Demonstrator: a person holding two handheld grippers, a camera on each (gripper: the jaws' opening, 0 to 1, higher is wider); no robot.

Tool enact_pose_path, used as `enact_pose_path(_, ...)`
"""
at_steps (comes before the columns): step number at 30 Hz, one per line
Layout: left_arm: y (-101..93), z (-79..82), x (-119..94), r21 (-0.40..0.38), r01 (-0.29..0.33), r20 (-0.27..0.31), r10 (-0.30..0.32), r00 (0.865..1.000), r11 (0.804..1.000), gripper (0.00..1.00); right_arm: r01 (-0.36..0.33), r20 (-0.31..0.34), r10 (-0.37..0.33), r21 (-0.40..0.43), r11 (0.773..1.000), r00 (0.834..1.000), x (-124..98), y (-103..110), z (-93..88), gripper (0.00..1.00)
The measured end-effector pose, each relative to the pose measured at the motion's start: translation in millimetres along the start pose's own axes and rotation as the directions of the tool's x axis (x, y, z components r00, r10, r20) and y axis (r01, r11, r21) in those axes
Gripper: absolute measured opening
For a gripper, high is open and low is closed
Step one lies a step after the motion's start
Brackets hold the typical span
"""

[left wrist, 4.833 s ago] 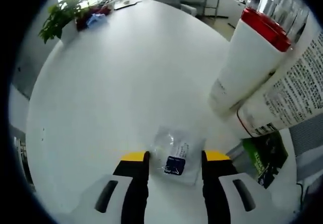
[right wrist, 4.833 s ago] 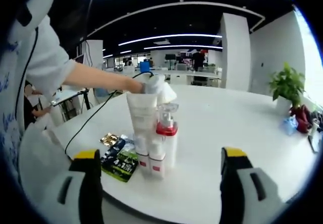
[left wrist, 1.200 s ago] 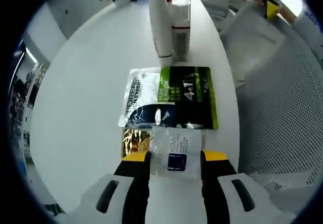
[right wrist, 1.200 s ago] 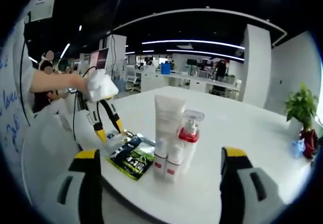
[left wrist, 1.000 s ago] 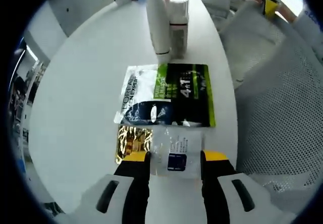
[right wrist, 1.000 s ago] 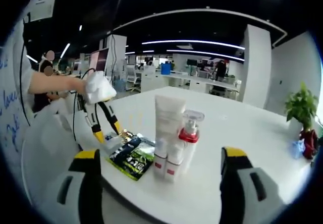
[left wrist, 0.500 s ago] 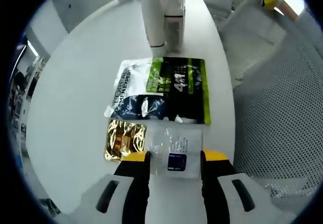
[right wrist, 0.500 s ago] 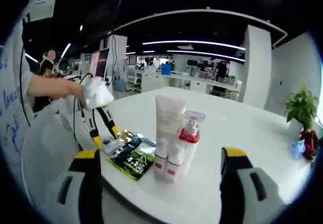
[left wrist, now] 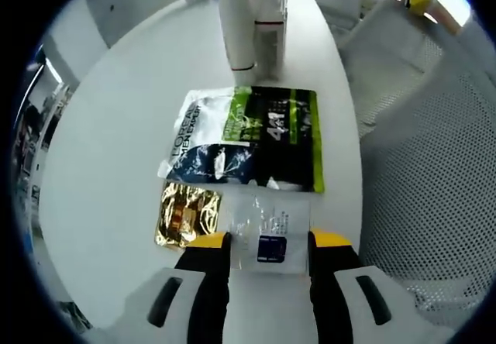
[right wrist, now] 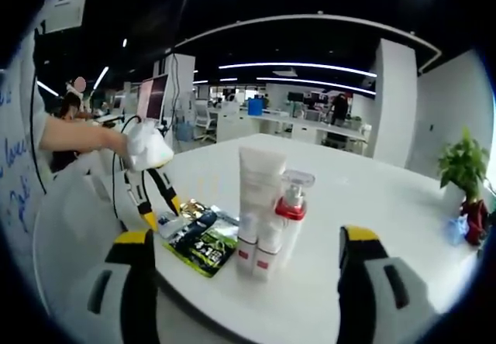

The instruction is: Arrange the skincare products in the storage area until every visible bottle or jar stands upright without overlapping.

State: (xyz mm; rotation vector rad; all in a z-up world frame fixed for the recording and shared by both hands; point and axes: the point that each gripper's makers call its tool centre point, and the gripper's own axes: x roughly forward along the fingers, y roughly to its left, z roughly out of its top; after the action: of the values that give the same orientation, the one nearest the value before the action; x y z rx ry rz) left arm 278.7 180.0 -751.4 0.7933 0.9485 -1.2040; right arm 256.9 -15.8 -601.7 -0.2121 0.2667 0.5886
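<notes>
The left claw [left wrist: 267, 241] is gripping a clear sachet [left wrist: 267, 226] on the worktop [left wrist: 116, 127], with a gold packet [left wrist: 186, 214] at its 9 o'clock. The right claw [right wrist: 242, 239] is hanging wide apart, holding nothing.

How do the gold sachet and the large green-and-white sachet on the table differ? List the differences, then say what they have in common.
Colour: the gold sachet is shiny and crinkled gold; the green-and-white sachet is printed in white, dark blue and green with lettering.
Size: the gold sachet is clearly smaller than the green-and-white sachet.
Place: the gold sachet lies nearer the left claw; the green-and-white sachet lies nearer the upright bottles.
Both lie flat on the white table.
</notes>
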Motion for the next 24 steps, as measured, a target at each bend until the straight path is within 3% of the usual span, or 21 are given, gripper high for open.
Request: enact_pose_path(24,0.7,2.6,0.4,0.008,-0.012,0.000,0.012,1.000,1.000,0.39,-0.008,-0.014,0.008,-0.002,1.000,1.000,1.2,2.8,-0.8,0.99)
